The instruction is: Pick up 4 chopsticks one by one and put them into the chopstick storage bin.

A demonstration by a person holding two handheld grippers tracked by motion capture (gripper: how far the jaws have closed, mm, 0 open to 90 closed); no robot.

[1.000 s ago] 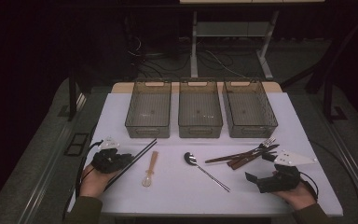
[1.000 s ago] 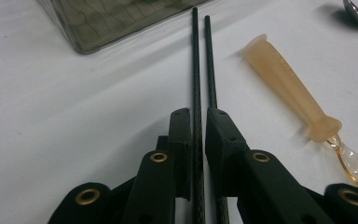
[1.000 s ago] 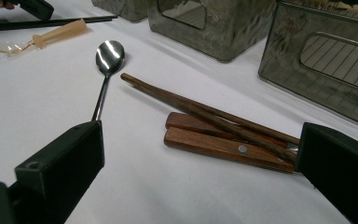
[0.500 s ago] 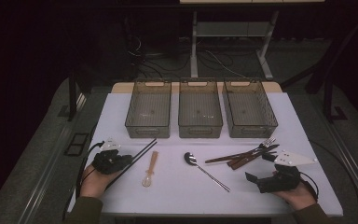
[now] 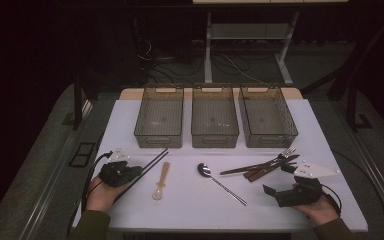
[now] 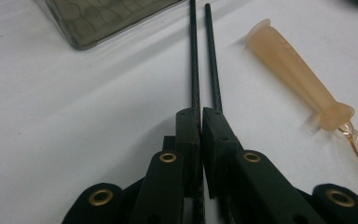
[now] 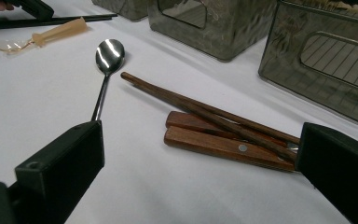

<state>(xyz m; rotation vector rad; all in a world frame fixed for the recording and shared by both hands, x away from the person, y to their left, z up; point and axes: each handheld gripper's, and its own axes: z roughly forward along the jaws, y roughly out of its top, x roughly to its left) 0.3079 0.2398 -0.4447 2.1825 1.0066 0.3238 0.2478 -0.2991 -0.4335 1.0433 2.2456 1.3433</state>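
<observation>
My left gripper [image 5: 130, 172] lies low on the white table [image 5: 190, 212] at the front left, shut on a pair of thin black chopsticks [image 5: 156, 158]. In the left gripper view the black chopsticks [image 6: 194, 56] run straight out from the shut jaws of my left gripper [image 6: 201, 113]. A translucent plastic spoon [image 5: 161, 181] lies just right of them. At the front right my right gripper [image 5: 275, 194] stands open with nothing between its jaws. In the right gripper view, my right gripper [image 7: 200, 140] faces brown wooden chopsticks [image 7: 191, 105] lying over wood-handled cutlery [image 7: 214, 145].
Three smoky plastic bins [image 5: 159, 142], [image 5: 215, 142], [image 5: 270, 142] stand in a row at the back of the table. A metal spoon [image 5: 221, 184] lies in the middle. A fork [image 5: 286, 151] sticks out of the brown cutlery pile.
</observation>
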